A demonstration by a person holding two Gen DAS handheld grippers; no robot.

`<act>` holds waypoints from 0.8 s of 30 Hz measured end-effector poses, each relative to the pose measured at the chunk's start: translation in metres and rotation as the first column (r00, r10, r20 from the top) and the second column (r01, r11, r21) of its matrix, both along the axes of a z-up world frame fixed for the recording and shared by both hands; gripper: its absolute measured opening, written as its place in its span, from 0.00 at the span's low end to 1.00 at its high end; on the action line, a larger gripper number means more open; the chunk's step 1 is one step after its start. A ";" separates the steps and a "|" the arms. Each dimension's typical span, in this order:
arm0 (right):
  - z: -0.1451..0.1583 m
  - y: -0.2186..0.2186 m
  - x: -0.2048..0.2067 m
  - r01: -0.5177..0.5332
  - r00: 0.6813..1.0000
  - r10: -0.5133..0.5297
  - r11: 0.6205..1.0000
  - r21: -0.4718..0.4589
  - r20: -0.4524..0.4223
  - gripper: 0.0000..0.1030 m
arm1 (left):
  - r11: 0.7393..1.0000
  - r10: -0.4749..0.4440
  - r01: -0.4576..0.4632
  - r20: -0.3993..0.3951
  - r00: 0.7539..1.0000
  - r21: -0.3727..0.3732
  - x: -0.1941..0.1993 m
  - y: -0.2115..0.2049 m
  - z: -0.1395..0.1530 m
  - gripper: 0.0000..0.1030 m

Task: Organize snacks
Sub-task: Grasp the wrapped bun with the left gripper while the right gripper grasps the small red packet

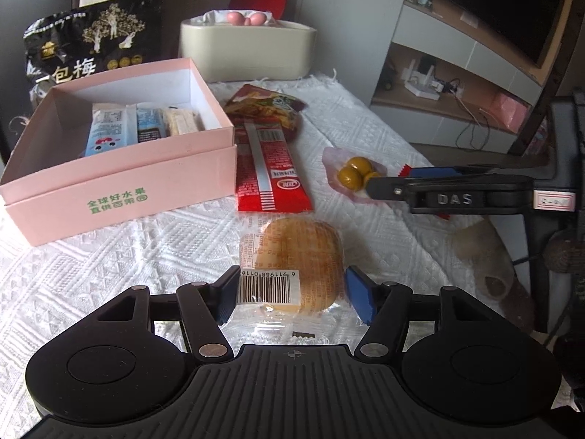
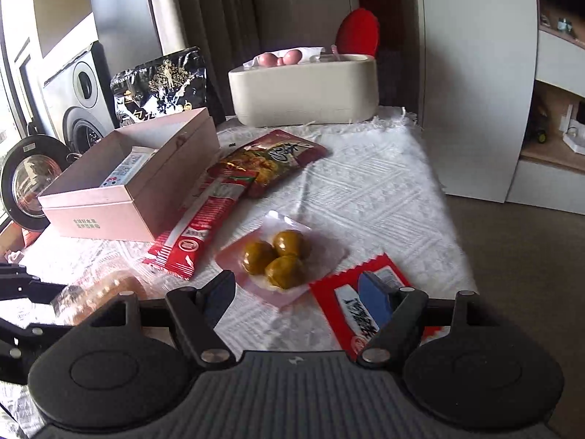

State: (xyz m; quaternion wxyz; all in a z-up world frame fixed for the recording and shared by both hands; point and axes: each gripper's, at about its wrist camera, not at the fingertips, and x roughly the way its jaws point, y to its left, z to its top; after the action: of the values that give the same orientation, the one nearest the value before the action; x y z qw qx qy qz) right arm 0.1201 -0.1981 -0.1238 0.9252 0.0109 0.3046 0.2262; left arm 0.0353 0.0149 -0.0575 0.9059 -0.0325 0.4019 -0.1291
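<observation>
A bun in a clear wrapper [image 1: 303, 248] lies on the white tablecloth [image 1: 109, 274]. My left gripper [image 1: 294, 296] is open around its near end, blue pads [image 1: 360, 298] close beside the wrapper without visibly squeezing it. In the right wrist view the bun [image 2: 102, 292] shows at lower left. My right gripper [image 2: 298, 300] is open and holds nothing. Just beyond its tips lies a clear pack of brown eggs [image 2: 278, 256]; a small red packet [image 2: 329, 292] lies under its right finger. The open pink box [image 1: 120, 168] holds several wrapped bars [image 1: 109, 128].
A long red packet [image 1: 270, 168] and a reddish-brown snack bag [image 1: 267, 109] lie right of the box. Behind stand a black bag [image 1: 91, 40] and a cream container [image 1: 248, 51]. The table's right edge [image 2: 460, 241] drops to the floor, where a slipper [image 1: 486, 256] lies.
</observation>
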 end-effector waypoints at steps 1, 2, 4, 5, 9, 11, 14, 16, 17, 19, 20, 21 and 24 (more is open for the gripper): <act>-0.001 0.006 0.006 0.010 1.000 -0.010 1.000 -0.001 -0.006 0.73 | 1.000 -0.003 0.003 0.000 1.000 -0.001 -0.001 0.000 0.001 0.65; -0.002 0.011 0.011 0.025 1.000 -0.025 1.000 0.000 -0.006 0.73 | 1.000 -0.005 0.005 0.001 1.000 -0.001 -0.001 0.000 0.002 0.65; -0.005 0.020 0.020 0.024 1.000 -0.024 1.000 -0.006 0.000 0.71 | 1.000 -0.008 0.008 0.006 1.000 -0.006 -0.004 0.001 0.004 0.65; -0.006 0.024 0.022 0.010 1.000 -0.010 1.000 -0.024 -0.007 0.59 | 1.000 -0.007 0.007 0.010 1.000 -0.009 -0.005 0.003 0.006 0.65; -0.005 0.027 0.009 -0.043 0.999 0.044 0.997 -0.065 0.012 0.46 | 1.000 0.000 0.000 0.028 1.000 -0.018 -0.009 0.009 0.012 0.65; -0.005 0.022 -0.003 -0.081 0.997 0.082 0.995 -0.065 -0.001 0.46 | 1.000 0.005 -0.004 0.036 0.999 -0.016 -0.007 0.010 0.013 0.65; -0.005 0.015 -0.026 -0.140 0.990 0.140 0.987 -0.077 -0.011 0.46 | 1.000 -0.006 0.007 0.035 0.999 -0.007 -0.003 0.006 0.011 0.65; -0.006 0.009 -0.041 -0.171 0.985 0.171 0.981 -0.091 -0.007 0.46 | 1.000 -0.020 0.020 0.038 0.999 0.012 0.001 0.000 0.008 0.65; -0.007 0.006 -0.048 -0.173 0.985 0.174 0.979 -0.104 0.002 0.46 | 0.999 -0.025 0.024 0.040 0.999 0.022 0.004 -0.003 0.006 0.66; -0.009 0.001 -0.055 -0.147 0.988 0.152 0.983 -0.114 0.031 0.48 | 0.999 -0.025 0.024 0.039 0.999 0.033 0.009 -0.006 0.000 0.67; -0.011 -0.001 -0.056 -0.115 0.992 0.121 0.986 -0.117 0.045 0.59 | 0.999 -0.020 0.019 0.035 0.999 0.029 0.012 -0.007 -0.002 0.67; -0.013 -0.003 -0.057 -0.077 0.995 0.085 0.989 -0.124 0.056 0.72 | 1.000 -0.016 0.016 0.029 0.999 0.020 0.014 -0.006 -0.005 0.66; -0.020 -0.008 -0.052 -0.022 0.999 0.026 0.996 -0.083 0.044 0.79 | 0.999 -0.031 0.031 -0.007 0.999 -0.006 0.018 -0.004 -0.011 0.65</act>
State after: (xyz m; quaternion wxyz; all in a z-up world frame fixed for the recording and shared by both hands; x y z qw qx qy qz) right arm 0.0680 -0.2065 -0.1435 0.9287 -0.0361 0.2931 0.2245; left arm 0.0528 0.0108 -0.0690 0.9022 -0.0293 0.4053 -0.1444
